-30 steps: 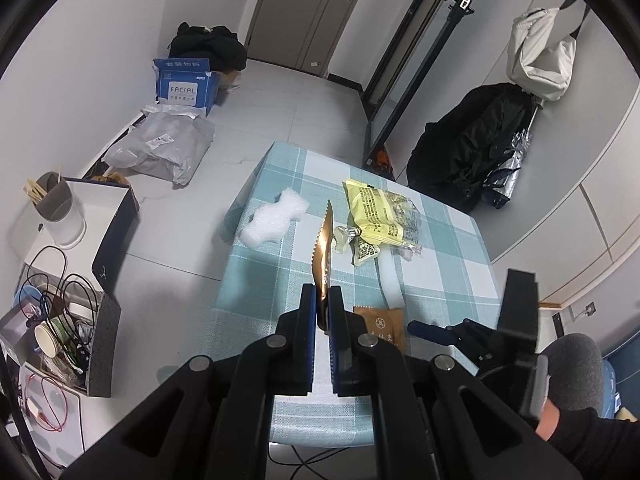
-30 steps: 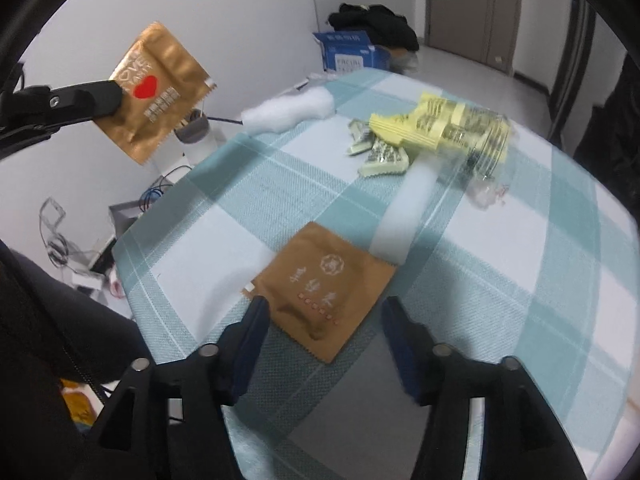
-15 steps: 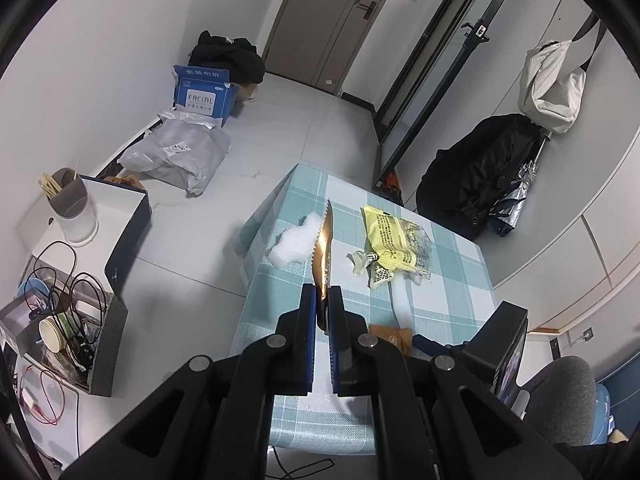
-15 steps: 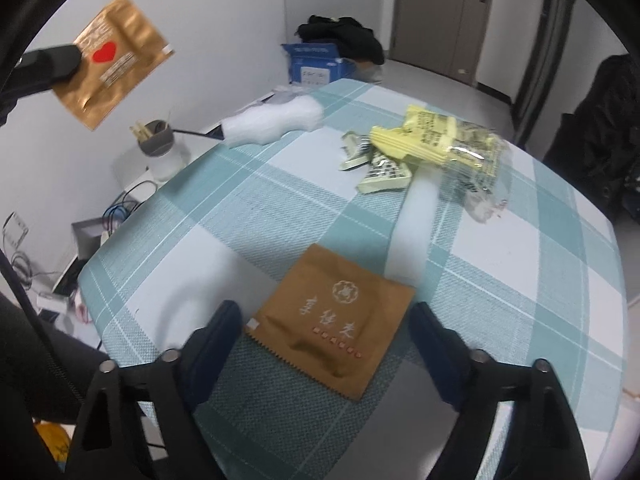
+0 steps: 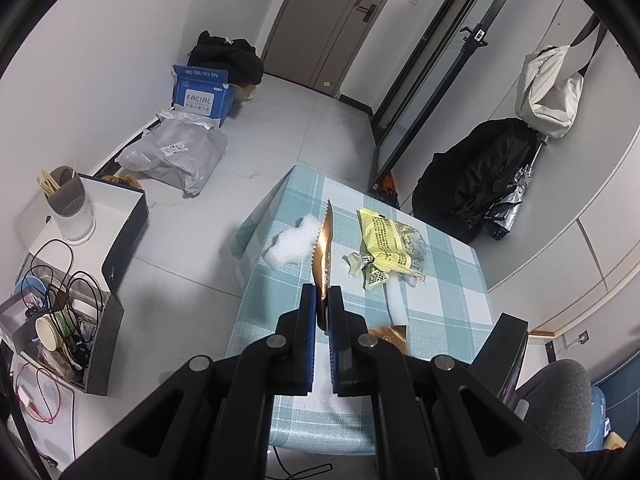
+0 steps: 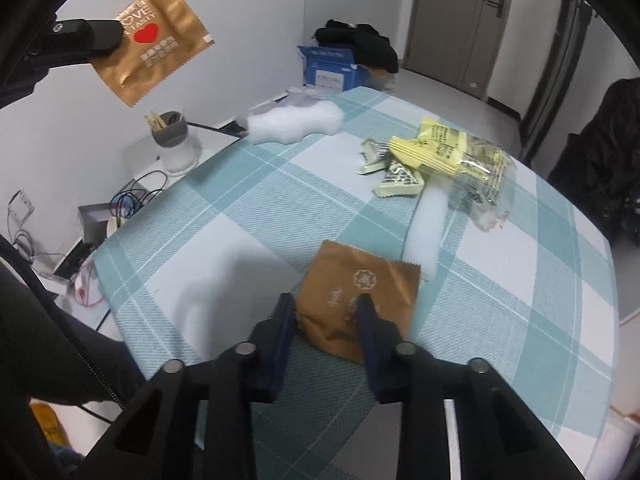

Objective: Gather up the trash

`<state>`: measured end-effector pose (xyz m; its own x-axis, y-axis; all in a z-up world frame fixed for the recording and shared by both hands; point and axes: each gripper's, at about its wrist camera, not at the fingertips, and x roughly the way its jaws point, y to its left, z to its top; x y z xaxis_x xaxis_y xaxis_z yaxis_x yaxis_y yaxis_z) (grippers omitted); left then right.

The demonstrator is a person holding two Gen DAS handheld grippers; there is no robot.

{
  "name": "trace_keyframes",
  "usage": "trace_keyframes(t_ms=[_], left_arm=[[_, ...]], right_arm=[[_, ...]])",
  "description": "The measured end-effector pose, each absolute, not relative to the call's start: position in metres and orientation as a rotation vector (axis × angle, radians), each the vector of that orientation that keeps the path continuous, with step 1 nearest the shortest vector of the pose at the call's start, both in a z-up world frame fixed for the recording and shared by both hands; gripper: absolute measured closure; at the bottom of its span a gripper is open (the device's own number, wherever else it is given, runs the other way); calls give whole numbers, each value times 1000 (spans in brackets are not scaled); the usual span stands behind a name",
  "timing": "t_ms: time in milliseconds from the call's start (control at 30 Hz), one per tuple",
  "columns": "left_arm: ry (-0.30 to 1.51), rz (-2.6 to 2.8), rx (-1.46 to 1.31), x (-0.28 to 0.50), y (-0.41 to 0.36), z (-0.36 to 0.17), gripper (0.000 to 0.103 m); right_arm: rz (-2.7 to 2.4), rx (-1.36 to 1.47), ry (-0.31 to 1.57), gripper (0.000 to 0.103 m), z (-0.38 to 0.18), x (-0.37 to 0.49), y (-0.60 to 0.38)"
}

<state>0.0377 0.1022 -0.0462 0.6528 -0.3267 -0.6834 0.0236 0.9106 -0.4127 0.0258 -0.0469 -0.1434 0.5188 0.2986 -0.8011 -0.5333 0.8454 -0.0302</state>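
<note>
1. Left wrist view: my left gripper [image 5: 324, 300] is clamped on the gold wrapper [image 5: 323, 254], seen edge-on. Since a second ago I have raised it, so the checked table [image 5: 452, 292] sits smaller and lower; that piece of trash is collected from the surface.
2. On the floor at far left, an open dark box [image 5: 114, 216] holds a grey cup [image 5: 70, 210] of wooden sticks; a lower box [image 5: 100, 344] holds cables and a paper cup. No trash bin shows in either view, so I cannot tell where the wrappers go.
3. Further back, a blue carton [image 5: 202, 94] stands beside a grey mail bag [image 5: 176, 156]; contents hidden.
4. Right wrist view: the held gold wrapper [image 6: 154, 42] hangs flat-on at upper left, well above the table.
5. On the cloth lie, left to right, a white foam piece [image 6: 294, 122], small silver wrappers [image 6: 394, 178], a white foam strip [image 6: 428, 224] and a yellow packet [image 6: 456, 156], all untouched.
6. My right gripper [image 6: 325, 314] was spread wide over the brown sachet [image 6: 360, 300] half a second ago; now its jaws have narrowed and pinch the near corner. I judge the grasp just made, the lift not yet begun.
</note>
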Motion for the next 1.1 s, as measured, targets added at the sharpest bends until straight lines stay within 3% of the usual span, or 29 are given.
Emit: trace_keyframes(t_ms=[133,400,533,600,667,733,867,1100], left_arm=[[840,-202,-404,37,105,-46,101],[828,-212,-417,35,106,-43,101],[824,-221,-419,34,105,-42,101],[825,-225,-421,34,106,-42,101],[826,-226,-422,34,105,-42,101],[826,-226,-426,34,106,-42,101],[828,-231,-429,35,106,-42,101],[833,-247,-412,36,100,-41,101]], right_arm=[[531,-280,913,101,-143,24,-46],[498,-153,991,100,-137,33,-78],[477,-83,1026,94,-131,38,-100],[460,-61,1032,79,-130,42,-108],[449,-56,1027,72,-128,43,-113],[459,-50,1028,72,-125,44,-115],[435,-79,1001,44,-119,40,-120],[356,-77,1050,38,-135,50,-135]])
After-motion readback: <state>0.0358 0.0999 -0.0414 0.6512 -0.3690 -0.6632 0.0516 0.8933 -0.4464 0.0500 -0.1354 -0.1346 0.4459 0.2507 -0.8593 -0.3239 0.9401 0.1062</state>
